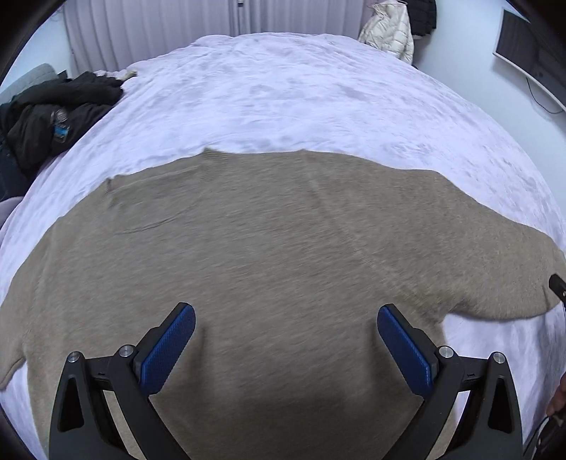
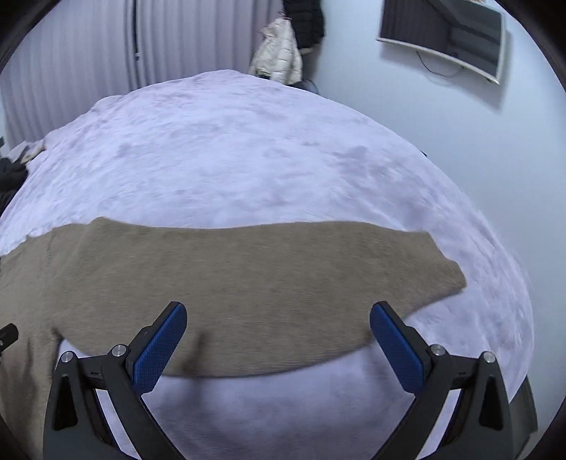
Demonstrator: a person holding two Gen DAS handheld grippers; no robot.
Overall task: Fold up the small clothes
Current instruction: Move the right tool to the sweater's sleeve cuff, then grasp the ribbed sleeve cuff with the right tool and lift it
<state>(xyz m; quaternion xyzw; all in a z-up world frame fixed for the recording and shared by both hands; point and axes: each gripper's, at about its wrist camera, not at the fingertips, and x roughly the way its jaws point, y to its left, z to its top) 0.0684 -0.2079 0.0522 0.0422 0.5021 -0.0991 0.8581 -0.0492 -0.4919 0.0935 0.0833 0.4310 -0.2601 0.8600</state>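
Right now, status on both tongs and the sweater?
Left tongs open, over the sweater. Right tongs open, over its sleeve. Sweater spread flat on the bed, unfolded. Nothing on it.

A sweater [image 1: 269, 254] lies spread flat on the bed [image 1: 283, 92], across its near part, one sleeve [image 2: 406, 269] reaching out to the right. The left claw [image 1: 286, 327] hangs over the sweater's body; the right claw [image 2: 277, 327] over the sleeve's near edge. A heap of clothes [image 1: 53, 113] sits at the bed's far left edge. Behind the bed, a jacket [image 1: 389, 32] hangs beside curtains [image 1: 148, 28]; a monitor [image 2: 452, 39] is on the right wall
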